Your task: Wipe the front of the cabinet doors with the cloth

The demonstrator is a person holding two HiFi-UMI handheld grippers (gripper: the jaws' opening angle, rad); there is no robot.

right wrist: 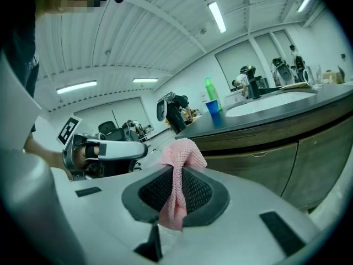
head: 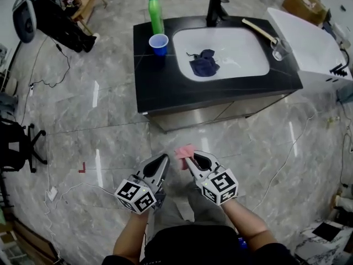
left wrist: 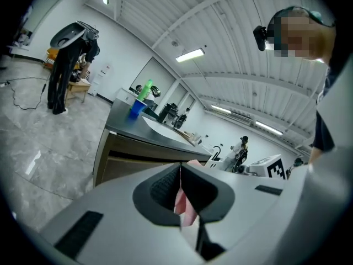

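Your right gripper [right wrist: 175, 173] clenches the soft, light pink cloth [right wrist: 182, 150] by one fold; your left gripper [left wrist: 181, 170] is closed, empty.

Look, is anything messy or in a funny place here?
Yes. A crumpled dark blue cloth lies inside the white sink basin, which is an odd spot for a rag. Nothing looks spilled or broken.

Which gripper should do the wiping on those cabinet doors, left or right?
Right. The right gripper is shut on the pink cloth, with the cabinet doors just ahead. The left gripper is shut beside it, apparently without cloth.
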